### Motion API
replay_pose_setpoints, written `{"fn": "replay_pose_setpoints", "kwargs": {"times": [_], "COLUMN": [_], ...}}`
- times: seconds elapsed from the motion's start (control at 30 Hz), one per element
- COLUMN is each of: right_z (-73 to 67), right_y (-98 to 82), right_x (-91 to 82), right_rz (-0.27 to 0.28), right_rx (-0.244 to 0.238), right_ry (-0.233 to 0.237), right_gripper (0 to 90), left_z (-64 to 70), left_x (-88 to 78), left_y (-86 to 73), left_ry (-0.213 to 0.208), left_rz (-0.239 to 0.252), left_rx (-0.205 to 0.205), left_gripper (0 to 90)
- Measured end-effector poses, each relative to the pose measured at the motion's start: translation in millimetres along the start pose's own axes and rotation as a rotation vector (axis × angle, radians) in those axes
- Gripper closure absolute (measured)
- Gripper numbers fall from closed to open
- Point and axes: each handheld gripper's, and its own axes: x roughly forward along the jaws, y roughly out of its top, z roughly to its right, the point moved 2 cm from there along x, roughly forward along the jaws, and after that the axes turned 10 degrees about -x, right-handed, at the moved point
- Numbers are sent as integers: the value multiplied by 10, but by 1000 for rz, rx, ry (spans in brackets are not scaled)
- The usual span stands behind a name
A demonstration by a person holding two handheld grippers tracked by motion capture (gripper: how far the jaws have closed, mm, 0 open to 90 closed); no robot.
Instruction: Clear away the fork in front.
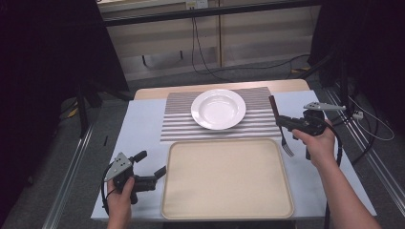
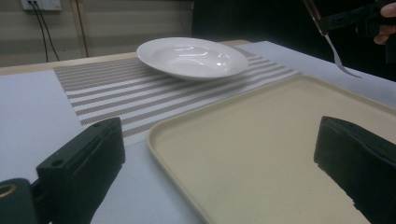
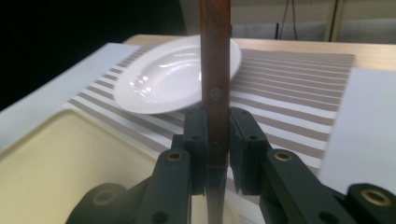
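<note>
the right gripper (image 1: 288, 125) clenched a fork (image 1: 281, 129) by its wooden handle, above the table's right edge beside the tray (image 1: 227, 210); pinched so narrowly, it could swivel or slip. the left gripper (image 1: 153, 167) stood released.

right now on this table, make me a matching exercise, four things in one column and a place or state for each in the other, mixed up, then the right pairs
Things:
1. fork
2. white plate
3. beige tray
4. left gripper

Places or states:
A. sits on the striped placemat
B. jaws open, nothing between them, at the tray's left edge
C. clamped by its brown handle in the right gripper, tines hanging down
D. lies bare at the near side of the table

Pairs: 1-C, 2-A, 3-D, 4-B
</note>
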Motion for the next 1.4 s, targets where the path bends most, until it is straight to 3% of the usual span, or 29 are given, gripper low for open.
{"fn": "replay_pose_setpoints", "kwargs": {"times": [0.2,0.23,0.27,0.33,0.37,0.67,0.83,0.93,1.1,1.27,1.33,1.4], "right_z": [-322,-322,-410,-454,-539,-840,-1024,-1066,-1138,-1254,-1271,-1309], "right_y": [27,27,14,4,-14,-46,-74,-86,-98,-101,-98,-90], "right_x": [-108,-108,-113,-113,-110,-94,-16,15,53,118,133,154], "right_rz": [103,103,116,119,121,171,195,193,197,202,203,208], "right_rx": [0,0,0,-1,-8,-21,-28,-37,-36,-51,-51,-52], "right_ry": [81,81,121,130,154,225,277,282,303,309,312,312], "right_gripper": [786,786,785,785,785,785,785,785,785,785,785,785], "left_z": [93,113,168,198,229,542,757,858,951,1000,1041,1090], "left_x": [31,36,60,78,101,326,500,601,723,826,869,909], "left_y": [64,82,108,117,125,278,379,440,538,625,670,712], "left_ry": [-23,-28,-31,-35,-39,-99,-166,-189,-198,-177,-185,-196], "left_rz": [5,5,-4,-12,-15,-43,-69,-72,-57,-43,-34,-32], "left_rx": [-6,-2,-8,-13,-10,24,15,39,26,1,-18,-12], "left_gripper": [22,22,22,21,22,19,18,19,25,44,46,67]}}
